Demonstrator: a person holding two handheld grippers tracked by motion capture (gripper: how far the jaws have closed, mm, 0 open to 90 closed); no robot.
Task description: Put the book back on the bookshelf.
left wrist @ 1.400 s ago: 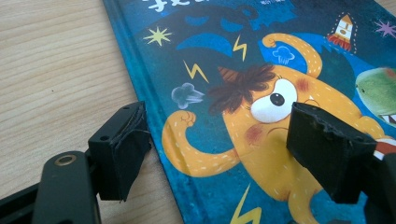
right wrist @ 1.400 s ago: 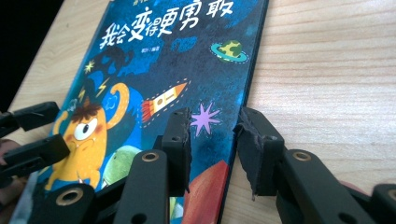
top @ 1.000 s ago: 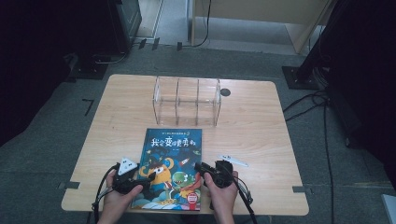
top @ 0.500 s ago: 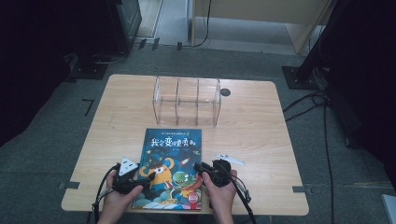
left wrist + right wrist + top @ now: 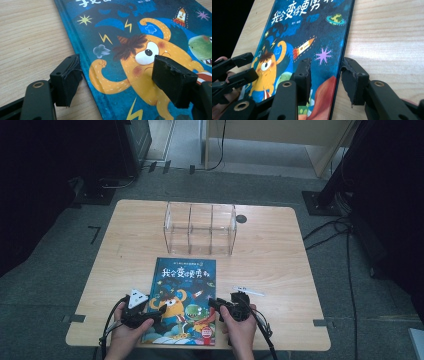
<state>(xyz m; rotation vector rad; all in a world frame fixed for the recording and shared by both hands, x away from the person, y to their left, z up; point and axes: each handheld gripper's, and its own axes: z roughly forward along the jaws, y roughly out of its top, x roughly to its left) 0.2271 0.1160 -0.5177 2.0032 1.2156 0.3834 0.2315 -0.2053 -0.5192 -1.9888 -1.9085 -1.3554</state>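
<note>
Picture book [image 5: 183,301]: blue hardcover, lying flat and closed on the near half of the wooden table [image 5: 280,265], its bottom edge close to the table's near edge. Bare tabletop lies open to both sides of it.

Clear acrylic organiser [image 5: 200,228]: three compartments, standing beyond the book's top edge, a strip of wood between the two.

Left gripper [image 5: 161,310]: at the book's lower left edge. The left gripper view has its jaws spread wide, one pad over bare wood just outside the spine edge, the other over the orange monster on the cover; nothing pinched.

Right gripper [image 5: 212,303]: at the book's lower right edge. The right gripper view shows its jaws straddling that edge, one over the cover, one over the wood, apart and not pressing; they have just been opening. That view also catches the left gripper farther off.

Small white strip [image 5: 248,291]: on the wood right of the book, seen from the high view.
</note>
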